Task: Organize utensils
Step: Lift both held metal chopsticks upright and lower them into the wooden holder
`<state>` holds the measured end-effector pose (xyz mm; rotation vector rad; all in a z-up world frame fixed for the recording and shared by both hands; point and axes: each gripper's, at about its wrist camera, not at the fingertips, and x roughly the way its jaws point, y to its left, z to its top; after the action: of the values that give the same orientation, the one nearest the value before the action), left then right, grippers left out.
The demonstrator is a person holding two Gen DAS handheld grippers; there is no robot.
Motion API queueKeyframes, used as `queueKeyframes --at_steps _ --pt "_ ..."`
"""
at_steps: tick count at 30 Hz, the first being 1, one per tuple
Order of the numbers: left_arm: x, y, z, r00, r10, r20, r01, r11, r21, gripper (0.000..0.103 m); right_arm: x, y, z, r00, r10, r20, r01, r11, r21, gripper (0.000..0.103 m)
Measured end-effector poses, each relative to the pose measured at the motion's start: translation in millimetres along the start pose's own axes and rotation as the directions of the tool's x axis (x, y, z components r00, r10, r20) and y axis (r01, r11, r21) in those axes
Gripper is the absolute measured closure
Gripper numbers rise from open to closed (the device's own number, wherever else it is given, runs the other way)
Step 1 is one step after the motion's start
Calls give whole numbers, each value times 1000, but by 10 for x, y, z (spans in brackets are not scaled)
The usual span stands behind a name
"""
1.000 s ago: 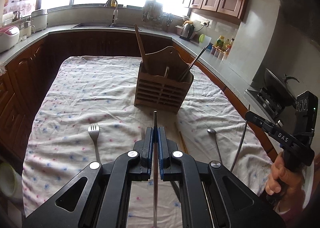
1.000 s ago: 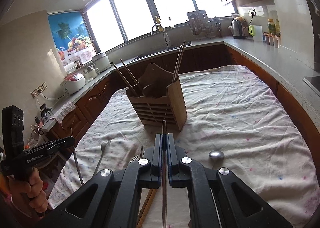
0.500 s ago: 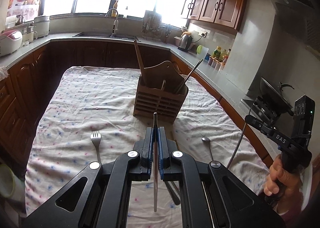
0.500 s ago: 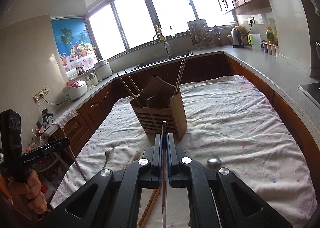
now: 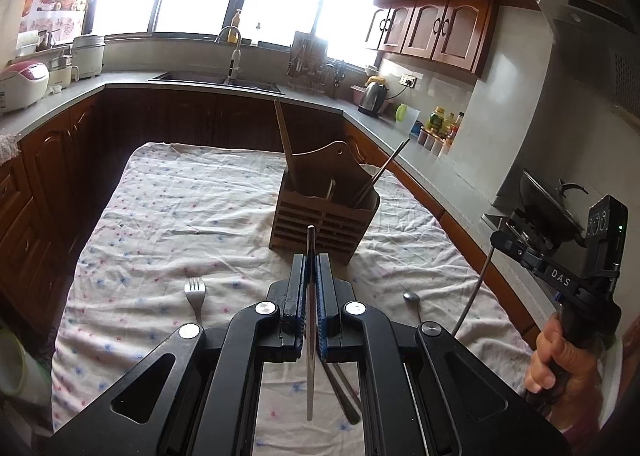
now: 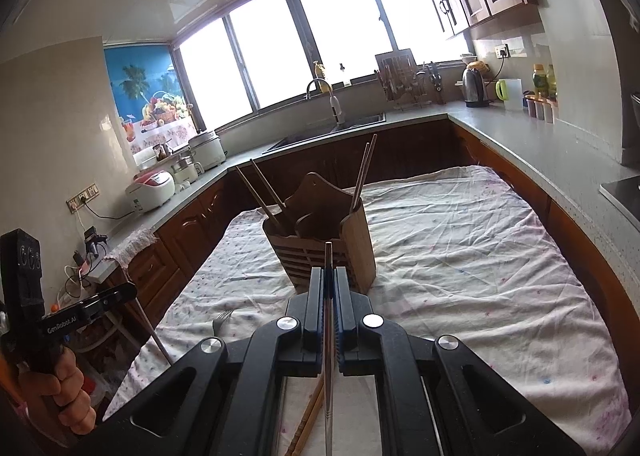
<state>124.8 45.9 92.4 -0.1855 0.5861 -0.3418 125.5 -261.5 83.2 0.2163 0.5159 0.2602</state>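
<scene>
A slatted wooden utensil holder point(image 5: 325, 215) stands mid-table with chopsticks in it; it also shows in the right wrist view point(image 6: 324, 240). My left gripper point(image 5: 310, 268) is shut on a thin metal chopstick point(image 5: 310, 320), held above the cloth in front of the holder. My right gripper point(image 6: 329, 280) is shut on another metal chopstick point(image 6: 328, 368), also short of the holder. A fork point(image 5: 195, 294), a spoon point(image 5: 412, 298) and wooden chopsticks point(image 6: 308, 422) lie on the cloth.
The table wears a white flowered cloth point(image 5: 168, 223). Dark cabinets and a grey counter point(image 5: 60, 95) ring it, with a sink point(image 5: 216, 77), rice cooker point(image 5: 20, 85), kettle point(image 5: 372, 95) and a wok point(image 5: 548, 203) on the stove.
Both grippers have risen and drawn back a little from the holder, each still holding its metal chopstick. The holder looks smaller and lower in both views.
</scene>
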Motion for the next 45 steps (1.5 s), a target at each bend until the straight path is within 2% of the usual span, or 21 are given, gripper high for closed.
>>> queueKeyframes --at_steps 19,34,45 --pt "122 57 438 997 -2 73 4 1000 -19 99 206 27 372 997 13 70 -13 1000 6 99" --pt "328 108 1109 983 4 182 -4 1000 -5 99 460 1 972 982 14 186 -20 999 29 99" --pt "658 94 1581 967 31 254 -32 999 1 99 668 -81 1306 963 5 268 -18 999 48 99"
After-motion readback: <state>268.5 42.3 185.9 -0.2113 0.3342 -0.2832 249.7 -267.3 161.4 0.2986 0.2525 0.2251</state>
